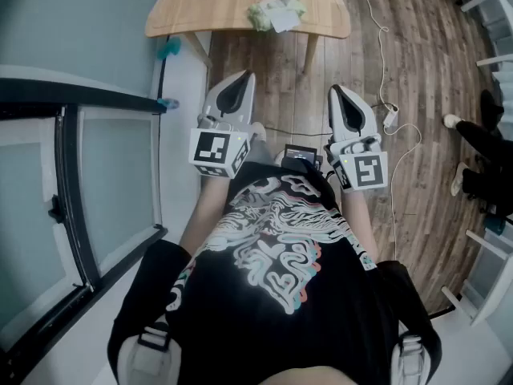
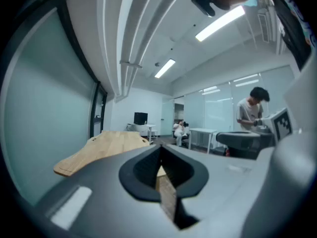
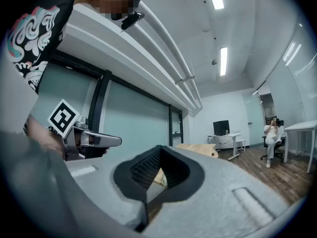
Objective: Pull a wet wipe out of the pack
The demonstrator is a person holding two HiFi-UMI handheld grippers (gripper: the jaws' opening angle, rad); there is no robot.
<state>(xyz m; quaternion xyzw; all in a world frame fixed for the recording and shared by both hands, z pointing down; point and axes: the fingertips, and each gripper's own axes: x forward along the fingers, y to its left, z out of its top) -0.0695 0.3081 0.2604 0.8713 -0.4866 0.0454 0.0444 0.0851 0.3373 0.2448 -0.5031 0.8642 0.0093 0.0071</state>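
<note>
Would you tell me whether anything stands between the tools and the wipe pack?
Nothing visible does. The pack lies on the table, ahead of the left tool and right tool, both shut and empty. Only floor lies between.

Wooden table (image 1: 200,10) stood ahead of L gripper (image 1: 243,77) & R gripper (image 1: 337,91), both w/ jaws together, well short of its near edge. Floor (image 1: 280,87) betw. them & table lay open. Tabletop mostly bare: only the wipe pack (image 1: 276,12) sat by the near edge, w/ free board either side of it. Table legs (image 1: 309,52) stood under that edge. Left of table: glass partition w/ black frame (image 1: 72,175) walled that side; small teal thing (image 1: 168,49) near the left leg. Right of table: white cable (image 1: 383,54) + plug on floor, another person's legs (image 1: 481,139) further out.
</note>
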